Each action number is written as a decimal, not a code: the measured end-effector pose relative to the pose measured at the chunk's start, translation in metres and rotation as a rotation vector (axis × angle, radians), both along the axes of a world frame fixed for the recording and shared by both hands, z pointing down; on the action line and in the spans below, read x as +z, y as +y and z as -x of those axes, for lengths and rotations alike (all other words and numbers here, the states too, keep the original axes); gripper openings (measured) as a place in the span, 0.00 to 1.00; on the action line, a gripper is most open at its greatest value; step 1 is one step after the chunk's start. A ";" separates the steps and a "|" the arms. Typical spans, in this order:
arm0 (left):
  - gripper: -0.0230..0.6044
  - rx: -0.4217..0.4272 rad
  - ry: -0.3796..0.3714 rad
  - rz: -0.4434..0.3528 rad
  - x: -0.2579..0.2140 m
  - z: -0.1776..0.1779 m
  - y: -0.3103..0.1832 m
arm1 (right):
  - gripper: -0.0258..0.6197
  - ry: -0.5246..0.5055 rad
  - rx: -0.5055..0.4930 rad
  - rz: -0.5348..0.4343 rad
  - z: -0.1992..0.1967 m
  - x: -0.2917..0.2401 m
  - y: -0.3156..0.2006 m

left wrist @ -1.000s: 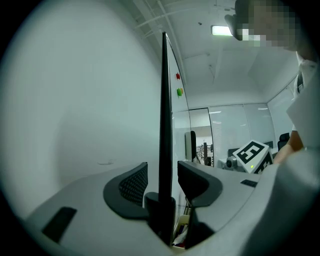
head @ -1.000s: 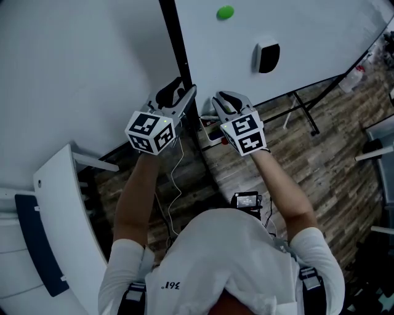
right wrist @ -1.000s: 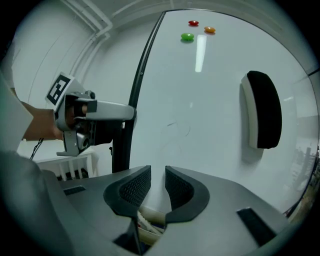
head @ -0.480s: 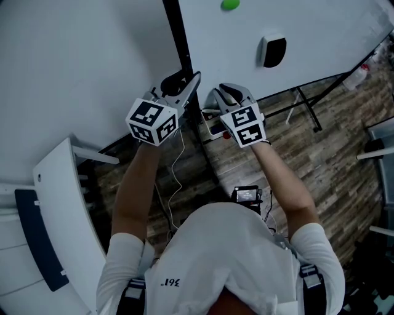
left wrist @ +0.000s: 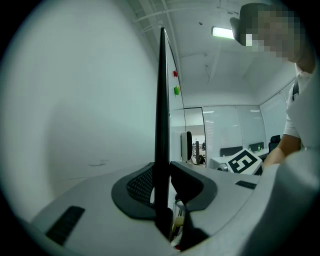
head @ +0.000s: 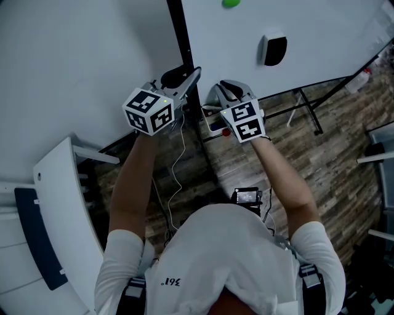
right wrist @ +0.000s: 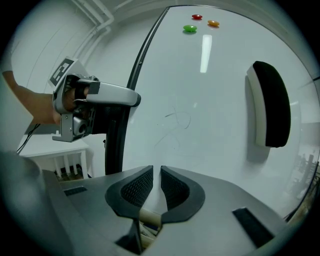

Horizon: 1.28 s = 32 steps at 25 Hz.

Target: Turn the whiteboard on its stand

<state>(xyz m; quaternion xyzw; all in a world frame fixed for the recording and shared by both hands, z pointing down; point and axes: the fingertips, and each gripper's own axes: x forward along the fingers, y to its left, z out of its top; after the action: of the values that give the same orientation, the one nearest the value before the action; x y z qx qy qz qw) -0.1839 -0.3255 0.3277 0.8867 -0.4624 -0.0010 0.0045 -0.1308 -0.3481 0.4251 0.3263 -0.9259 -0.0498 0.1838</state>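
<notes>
**A:** Place of the large white whiteboard (head: 295,24)?

**B:** Upright on its black metal stand (head: 306,111), at the far side of the scene, above the brown wood-plank floor (head: 332,160). Face turned toward the near side. Bounded at its left end by a black frame edge (head: 183,43), and stretching off to the far right from there.

**A:** And the left hand-held gripper (left wrist: 162,167)?

**B:** Held level, right at that black frame edge. Jaws have just been closing in. Now one ribbed pad on each side of the edge, pressed against it.

**A:** The right hand-held gripper (right wrist: 156,172)?

**B:** Just to the right of the left one, close in front of the board's face. Jaws narrow, with only a thin slit between the pads and nothing in it. Whether the tips touch the board: cannot tell.

**A:** Anything on the board's face?

**B:** A black-and-white block eraser (head: 273,50) stuck on to the right of both grippers. A round green magnet (head: 231,3) farther up, with a red magnet (right wrist: 197,17) and an orange magnet (right wrist: 213,23) just beside it. A few faint pen strokes lower down.

**A:** Left of the frame edge?

**B:** A plain white wall (head: 74,61).
</notes>
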 end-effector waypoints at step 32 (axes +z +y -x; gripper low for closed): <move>0.21 0.000 0.030 0.033 0.004 0.032 -0.062 | 0.11 0.121 -0.002 -0.020 0.028 0.003 -0.059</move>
<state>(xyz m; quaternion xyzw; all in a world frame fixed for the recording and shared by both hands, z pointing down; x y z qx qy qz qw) -0.2158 -0.3875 0.3312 0.8863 -0.4623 -0.0067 0.0259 -0.1588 -0.4074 0.4286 0.3236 -0.9129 -0.0785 0.2360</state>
